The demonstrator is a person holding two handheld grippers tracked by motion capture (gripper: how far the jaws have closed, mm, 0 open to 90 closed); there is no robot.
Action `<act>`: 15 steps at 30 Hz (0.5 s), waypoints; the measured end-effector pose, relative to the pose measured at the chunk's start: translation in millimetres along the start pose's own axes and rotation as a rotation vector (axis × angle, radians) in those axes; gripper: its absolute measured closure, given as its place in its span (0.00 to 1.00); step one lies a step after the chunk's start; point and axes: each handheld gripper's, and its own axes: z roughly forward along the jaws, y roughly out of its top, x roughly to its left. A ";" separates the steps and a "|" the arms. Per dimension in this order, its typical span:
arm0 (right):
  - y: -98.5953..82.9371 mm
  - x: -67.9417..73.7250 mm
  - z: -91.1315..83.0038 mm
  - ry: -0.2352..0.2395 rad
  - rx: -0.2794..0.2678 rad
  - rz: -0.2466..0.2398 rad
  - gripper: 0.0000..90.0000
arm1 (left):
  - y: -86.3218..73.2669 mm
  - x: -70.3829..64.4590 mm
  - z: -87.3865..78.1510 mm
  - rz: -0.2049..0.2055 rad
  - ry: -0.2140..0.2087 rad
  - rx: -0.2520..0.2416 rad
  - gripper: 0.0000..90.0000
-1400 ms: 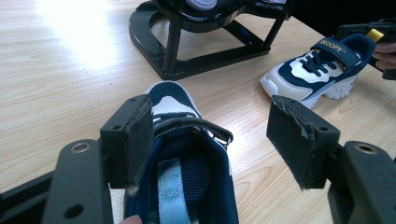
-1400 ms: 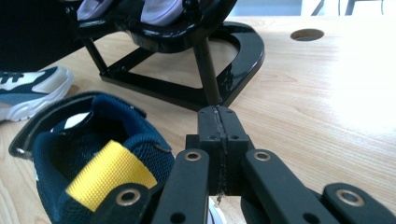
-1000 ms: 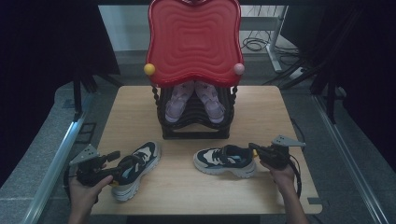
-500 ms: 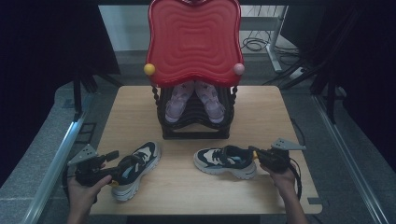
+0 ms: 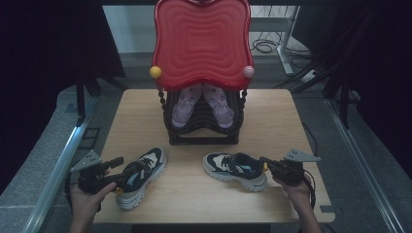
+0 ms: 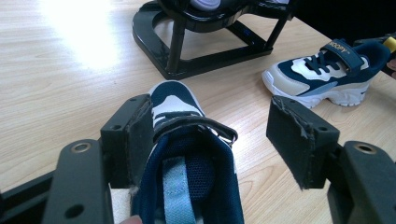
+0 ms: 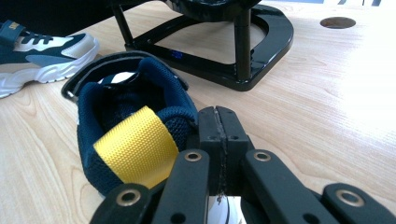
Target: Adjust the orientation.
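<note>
Wooden table (image 5: 272, 121) is bearing a black rack (image 5: 204, 124) and 2 navy shoes. Left gripper (image 6: 210, 126), jaws apart, is straddling the left shoe's (image 5: 138, 175) heel; its toe is pointing toward the rack. Right gripper (image 7: 218, 126), jaws pressed together, is sitting beside the right shoe's (image 5: 235, 170) heel, showing a yellow tab (image 7: 135, 144); that shoe is lying crosswise, toe leftward.

Black shoe rack (image 5: 204, 127) stands at the far middle of the tabletop (image 5: 272, 116). Pair of pale pink sneakers (image 5: 201, 104) sits inside the rack, toes toward the camera. Red wavy tray (image 5: 201, 41) upright on top of the rack, yellow ball (image 5: 155, 72) at the tray's lower left corner, pink ball (image 5: 248, 71) at its lower right. Cables (image 5: 265, 46) on the floor behind the rack. Round hole (image 7: 337, 22) in the tabletop beside the rack base (image 7: 261, 42).
</note>
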 end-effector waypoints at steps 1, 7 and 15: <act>-0.6 0.8 -1.2 0.000 0.002 -0.002 1.00 | -0.1 0.1 0.0 0.000 0.001 0.001 0.36; -3.6 3.6 -6.4 0.008 0.004 -0.011 1.00 | -0.3 0.3 0.3 -0.001 0.000 0.001 0.36; -7.6 8.9 -13.1 0.010 0.006 -0.007 1.00 | -0.5 0.7 0.2 -0.002 0.001 0.001 0.36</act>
